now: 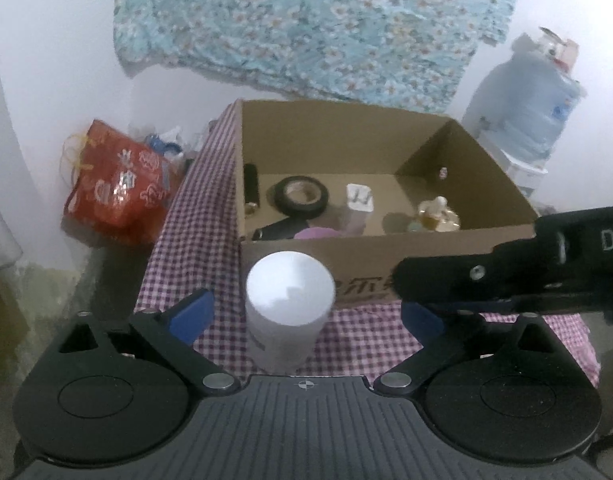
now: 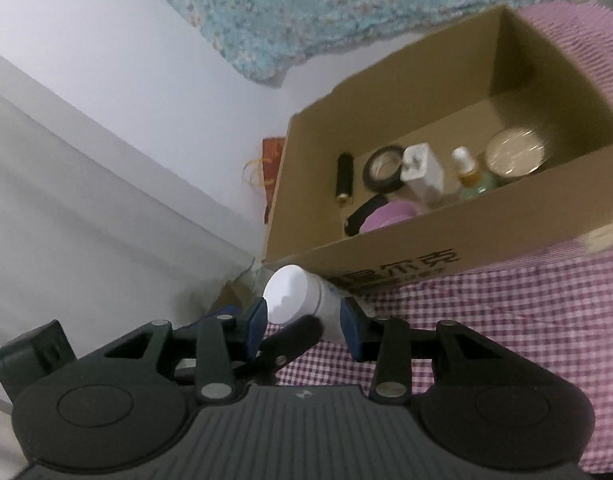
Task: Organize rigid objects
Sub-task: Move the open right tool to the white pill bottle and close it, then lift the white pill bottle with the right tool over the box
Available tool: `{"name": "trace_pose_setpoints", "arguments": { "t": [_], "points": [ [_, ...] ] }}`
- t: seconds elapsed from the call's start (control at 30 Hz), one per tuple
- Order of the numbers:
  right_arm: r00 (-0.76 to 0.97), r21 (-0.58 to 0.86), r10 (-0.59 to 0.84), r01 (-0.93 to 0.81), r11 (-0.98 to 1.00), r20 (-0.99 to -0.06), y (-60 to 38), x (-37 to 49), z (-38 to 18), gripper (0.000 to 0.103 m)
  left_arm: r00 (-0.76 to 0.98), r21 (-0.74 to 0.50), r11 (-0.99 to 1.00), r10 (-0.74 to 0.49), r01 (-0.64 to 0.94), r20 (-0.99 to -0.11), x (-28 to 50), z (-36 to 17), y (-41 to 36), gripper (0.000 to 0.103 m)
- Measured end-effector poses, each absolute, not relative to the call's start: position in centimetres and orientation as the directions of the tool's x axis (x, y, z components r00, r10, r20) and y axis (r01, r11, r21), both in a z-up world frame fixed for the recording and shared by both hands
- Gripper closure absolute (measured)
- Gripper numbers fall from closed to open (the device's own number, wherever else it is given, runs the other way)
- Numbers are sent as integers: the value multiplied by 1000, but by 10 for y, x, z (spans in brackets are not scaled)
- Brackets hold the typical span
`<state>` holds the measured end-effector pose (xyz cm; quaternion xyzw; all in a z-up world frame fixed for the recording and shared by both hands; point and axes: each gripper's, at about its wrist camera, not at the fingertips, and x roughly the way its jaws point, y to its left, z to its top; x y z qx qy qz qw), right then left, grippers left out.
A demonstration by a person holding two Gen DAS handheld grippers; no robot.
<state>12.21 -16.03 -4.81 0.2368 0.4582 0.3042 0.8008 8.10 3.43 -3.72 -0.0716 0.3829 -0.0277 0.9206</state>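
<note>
A white cylindrical bottle [image 1: 288, 312] stands on the checked tablecloth [image 1: 370, 332] just in front of a cardboard box [image 1: 306, 252]. My left gripper [image 1: 306, 314] is open, its blue pads wide on either side of the bottle. In the right wrist view the bottle [image 2: 302, 300] sits tilted between the blue pads of my right gripper [image 2: 302, 320], which is closed on its body. The box [image 2: 446, 248] holds a black tape roll [image 2: 384, 170], a white charger [image 2: 422, 174], a black tube [image 2: 343, 180], a small bottle [image 2: 468, 172] and a round tin [image 2: 514, 152].
A red gift bag [image 1: 118, 184] lies on the floor left of the table. A large water jug [image 1: 522, 100] stands at the back right. A floral cloth [image 1: 306, 24] hangs on the white wall behind the box. The right gripper's body [image 1: 506, 272] crosses the left view at right.
</note>
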Motion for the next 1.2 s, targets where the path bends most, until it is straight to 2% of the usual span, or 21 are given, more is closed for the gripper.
{"name": "trace_pose_setpoints", "arguments": {
  "t": [0.23,0.53,1.0,1.2],
  "points": [
    [357,662,705,-256,705,-613,-134,145,-59,60,683,-173,985,-114,-18,-722,93,-49,45,18],
    [333,692,723,-228,685,-605,-129,157,-67,60,656,-206,979,-154,-2,-739,97,-60,50,21],
    [288,709,737,-215,672,-612,-114,166,-77,60,640,-224,974,-176,6,-748,105,-71,51,44],
    [288,706,733,-211,676,-616,-115,167,-79,66,647,-218,976,-168,4,-744,105,-71,51,45]
  ]
}}
